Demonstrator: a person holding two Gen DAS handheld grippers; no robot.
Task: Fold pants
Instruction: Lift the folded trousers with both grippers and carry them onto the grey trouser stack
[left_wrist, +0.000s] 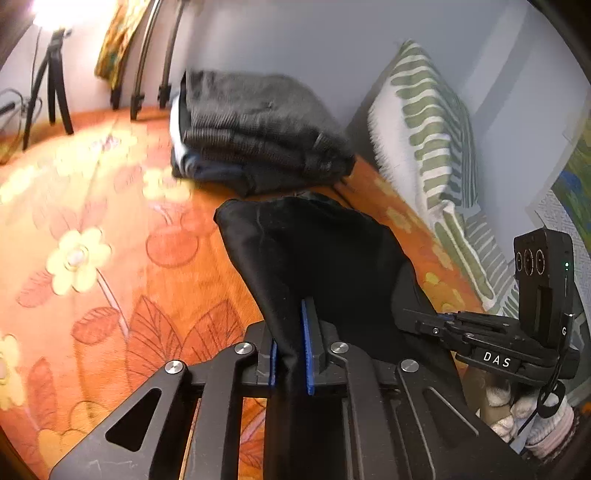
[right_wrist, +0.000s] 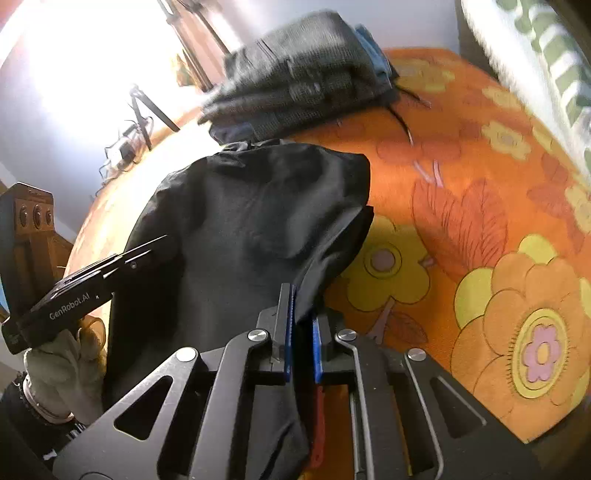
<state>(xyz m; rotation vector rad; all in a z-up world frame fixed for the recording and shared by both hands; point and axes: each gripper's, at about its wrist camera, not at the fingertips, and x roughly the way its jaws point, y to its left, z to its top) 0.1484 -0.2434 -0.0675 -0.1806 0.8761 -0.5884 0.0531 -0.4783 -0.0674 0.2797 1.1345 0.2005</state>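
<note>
Pants (left_wrist: 325, 258) pinched in left claw (left_wrist: 291, 354), other edge in right claw (right_wrist: 303, 339)

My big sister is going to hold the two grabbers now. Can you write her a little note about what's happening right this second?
Left gripper: shut on the black pants, cloth pinched between its blue pads.
Right gripper: shut on the same black pants, a bit of cloth apart from the left one.
The pants hang bunched between both grippers, above the orange flowered bedspread.
Behind them sits a stack of folded dark clothes; a striped pillow leans on the wall.
Done: the pants are gripped and raised.
Left: probably lay them flat and fold them.
</note>
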